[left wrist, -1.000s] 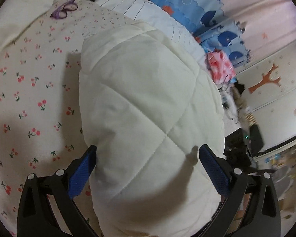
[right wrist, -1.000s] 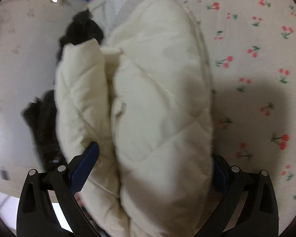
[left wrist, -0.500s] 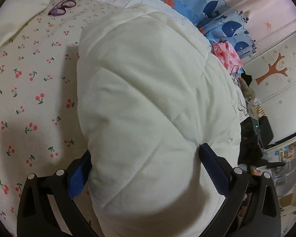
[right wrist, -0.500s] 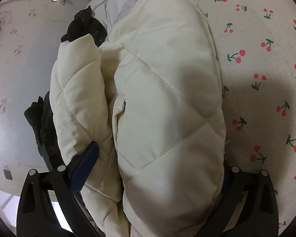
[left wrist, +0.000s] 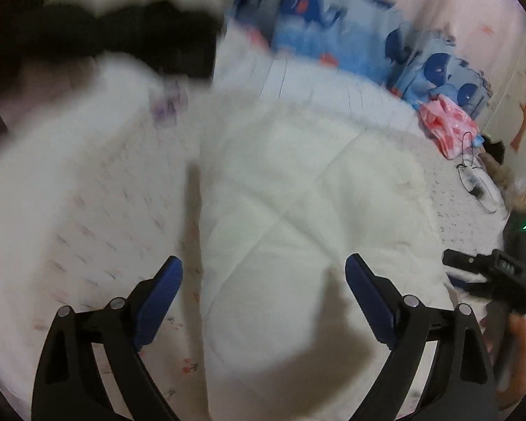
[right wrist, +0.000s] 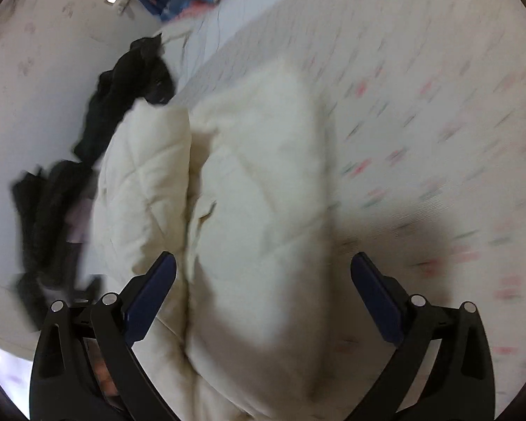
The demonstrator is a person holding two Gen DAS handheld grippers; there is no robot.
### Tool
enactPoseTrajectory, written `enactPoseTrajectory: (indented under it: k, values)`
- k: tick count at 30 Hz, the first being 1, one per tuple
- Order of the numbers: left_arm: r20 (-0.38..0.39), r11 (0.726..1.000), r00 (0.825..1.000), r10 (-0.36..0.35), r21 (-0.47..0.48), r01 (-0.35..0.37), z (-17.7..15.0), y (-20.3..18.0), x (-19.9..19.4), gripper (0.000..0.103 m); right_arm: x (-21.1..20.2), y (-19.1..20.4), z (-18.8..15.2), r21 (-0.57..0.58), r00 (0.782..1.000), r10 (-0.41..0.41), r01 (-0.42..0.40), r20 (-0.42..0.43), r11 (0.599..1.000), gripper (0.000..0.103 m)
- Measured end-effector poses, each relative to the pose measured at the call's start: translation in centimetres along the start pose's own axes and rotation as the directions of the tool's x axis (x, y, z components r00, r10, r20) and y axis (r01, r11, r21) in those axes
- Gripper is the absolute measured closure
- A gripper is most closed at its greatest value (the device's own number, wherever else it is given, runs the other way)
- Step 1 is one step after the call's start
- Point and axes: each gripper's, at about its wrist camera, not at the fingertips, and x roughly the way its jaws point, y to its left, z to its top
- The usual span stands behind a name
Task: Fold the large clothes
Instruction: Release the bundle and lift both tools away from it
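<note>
A cream quilted padded garment lies folded in a thick bundle on the cherry-print bed sheet. In the right wrist view the garment shows two puffy folds side by side. My left gripper is open, its blue-padded fingers apart above the near end of the bundle, not touching it. My right gripper is also open, raised over the other end, its fingers clear of the fabric. Both views are motion-blurred.
A black garment lies at the bed edge beside the bundle. Blue whale-print bedding and a pink item lie at the far side. The other gripper shows at right. Cherry-print sheet spreads beside the bundle.
Both grippers have pulled back and up from the bundle; their fingers, earlier pressed around its ends, now stand clear of it. The bundle lies on the bed.
</note>
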Motion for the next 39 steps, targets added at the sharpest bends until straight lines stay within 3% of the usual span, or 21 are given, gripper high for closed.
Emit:
enactPoseTrajectory:
  k: [3,6,9,12,15,18,22,27,30,32,34,36,37,39]
  values:
    - [0.068,0.990,0.997,-0.048,0.137,0.038,0.1,-4.6,-2.8,0.007,-3.4,0.3,0.2,-0.110,0.980,-0.174,0.185,0.099,0.977,0.007]
    - [0.020,0.956,0.988,-0.156,0.256,0.146,0.2,-10.9,-3.0,0.007,-5.2,-1.6,0.1,-0.159,0.950,-0.294,0.307,0.101,0.938,0.007]
    - [-0.016,0.932,0.972,-0.233,0.280,0.228,-0.2,-16.1,-1.7,0.007,-6.4,-5.1,-0.1,-0.209,0.910,-0.405,0.416,0.095,0.885,0.007]
    - [-0.077,0.915,0.954,-0.291,0.268,0.301,-1.2,-20.6,1.0,0.007,-7.4,-9.9,-0.8,-0.201,0.883,-0.459,0.469,0.097,0.860,0.007]
    - [-0.143,0.911,0.943,-0.300,0.251,0.327,-2.7,-25.1,4.4,0.007,-8.4,-14.9,-1.3,-0.122,0.868,-0.485,0.495,0.104,0.860,0.007]
    - [-0.183,0.908,0.940,-0.288,0.260,0.329,-4.0,-28.9,7.0,0.007,-9.3,-19.1,-1.4,-0.028,0.859,-0.497,0.503,0.122,0.864,0.007]
    - [-0.197,0.913,0.947,-0.255,0.274,0.303,-5.0,-32.4,10.0,0.007,-9.1,-21.9,-0.6,0.010,0.852,-0.507,0.511,0.131,0.860,0.007]
    - [-0.211,0.928,0.952,-0.220,0.254,0.271,-5.4,-33.7,12.7,0.007,-8.2,-22.5,-0.5,0.010,0.841,-0.511,0.518,0.176,0.856,0.007]
    - [-0.193,0.929,0.953,-0.232,0.248,0.277,-5.6,-33.6,12.2,0.007,-9.0,-22.2,-0.5,0.018,0.848,-0.490,0.497,0.204,0.867,0.007]
    - [-0.152,0.925,0.950,-0.274,0.227,0.304,-5.0,-32.9,10.1,0.007,-10.6,-21.2,-0.6,0.020,0.849,-0.470,0.480,0.242,0.877,0.007]
    - [-0.074,0.919,0.935,-0.347,0.169,0.355,-3.9,-31.1,6.5,0.007,-12.3,-19.3,-0.7,0.001,0.850,-0.446,0.464,0.280,0.886,0.007]
    - [-0.044,0.919,0.932,-0.359,0.159,0.361,-2.5,-29.3,3.4,0.007,-14.3,-16.1,-0.5,-0.041,0.864,-0.397,0.429,0.309,0.902,0.007]
    - [-0.025,0.929,0.945,-0.328,0.172,0.327,-2.0,-28.5,2.3,0.007,-14.8,-14.8,-0.5,-0.063,0.874,-0.377,0.414,0.307,0.908,0.007]
    - [0.038,0.962,0.980,-0.194,0.201,0.182,-1.3,-25.6,-0.6,0.007,-15.6,-10.7,-1.1,-0.137,0.894,-0.330,0.384,0.304,0.913,0.007]
